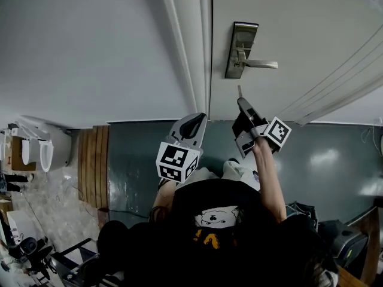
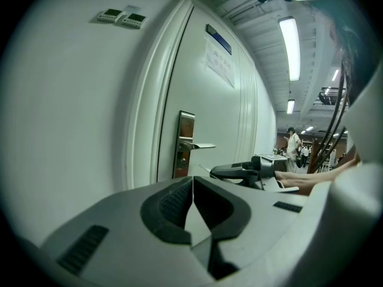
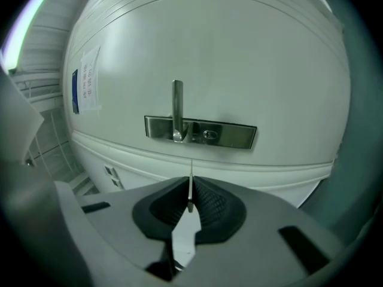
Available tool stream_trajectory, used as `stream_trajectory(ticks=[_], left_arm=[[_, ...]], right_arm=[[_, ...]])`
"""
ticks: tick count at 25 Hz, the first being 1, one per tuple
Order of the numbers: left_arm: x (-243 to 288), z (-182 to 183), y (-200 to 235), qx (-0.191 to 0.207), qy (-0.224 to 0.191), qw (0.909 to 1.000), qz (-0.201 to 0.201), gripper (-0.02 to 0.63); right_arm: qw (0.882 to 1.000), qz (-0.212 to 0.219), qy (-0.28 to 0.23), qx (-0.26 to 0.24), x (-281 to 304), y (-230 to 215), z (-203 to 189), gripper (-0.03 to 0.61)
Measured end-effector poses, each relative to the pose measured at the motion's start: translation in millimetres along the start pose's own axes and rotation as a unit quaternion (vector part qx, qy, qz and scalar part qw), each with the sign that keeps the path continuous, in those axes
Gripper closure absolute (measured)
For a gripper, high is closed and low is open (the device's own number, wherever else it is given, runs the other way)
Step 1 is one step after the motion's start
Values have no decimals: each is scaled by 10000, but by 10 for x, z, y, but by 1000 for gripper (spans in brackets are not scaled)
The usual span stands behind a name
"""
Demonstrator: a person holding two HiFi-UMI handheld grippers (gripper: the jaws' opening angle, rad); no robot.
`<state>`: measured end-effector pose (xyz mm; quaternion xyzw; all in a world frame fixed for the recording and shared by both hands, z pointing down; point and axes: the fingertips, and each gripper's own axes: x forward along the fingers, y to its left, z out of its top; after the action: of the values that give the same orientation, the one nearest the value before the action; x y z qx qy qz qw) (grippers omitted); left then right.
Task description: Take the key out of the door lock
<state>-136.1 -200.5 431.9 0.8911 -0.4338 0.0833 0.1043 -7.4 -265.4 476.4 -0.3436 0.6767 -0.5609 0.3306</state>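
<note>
Head view puts the door across the top of the frame, with its metal lock plate at about 12 o'clock from your right gripper. The lever handle runs off that plate toward 3 o'clock. Your right gripper points up at the plate but stands apart from it, with a clear strip of door between its tip and the plate's lower end. Your left gripper sits at roughly 8 o'clock from the right one, near the door frame and touching neither the door nor the other gripper.

In the right gripper view the jaws are pinched narrow on the key. Its thin blade stands on edge between the ribbed pads and sticks out toward 12 o'clock, aimed at the plate. The key is out of the lock. Its tip ends short of the plate, and bare door shows in the gap between them. The keyhole is visible on the plate at about 1 o'clock from the blade tip.

In the left gripper view the two jaws meet at their tips with nothing between them, and you can see the plate and handle at 12 o'clock beyond them.
</note>
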Motion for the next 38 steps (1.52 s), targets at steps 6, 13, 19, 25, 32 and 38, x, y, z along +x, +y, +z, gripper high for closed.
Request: stream_trajectory(ticks=[6, 13, 19, 25, 32, 38], left_arm=[[-192, -86, 7, -80, -18, 10000, -3, 604], [-340, -259, -103, -224, 52, 9997, -100, 604], [-351, -374, -213, -264, 114, 9995, -116, 604], [-319, -411, -344, -269, 183, 9994, -106, 604], [-360, -420, -704, -244, 242, 9994, -60, 604], [-509, -474, -1029, -201, 298, 9993, 38, 604]], right_arm=[[9998, 44, 148, -136, -273, 161, -303, 557], [9987, -59, 318, -389, -563, 276, -539, 557], [9982, -122, 436, -402, -740, 240, -624, 557], [9965, -246, 528, -602, -939, 189, -591, 557], [9948, -341, 560, -774, -1357, 216, -479, 557], [9935, -331, 624, -897, -1715, 268, -469, 557]])
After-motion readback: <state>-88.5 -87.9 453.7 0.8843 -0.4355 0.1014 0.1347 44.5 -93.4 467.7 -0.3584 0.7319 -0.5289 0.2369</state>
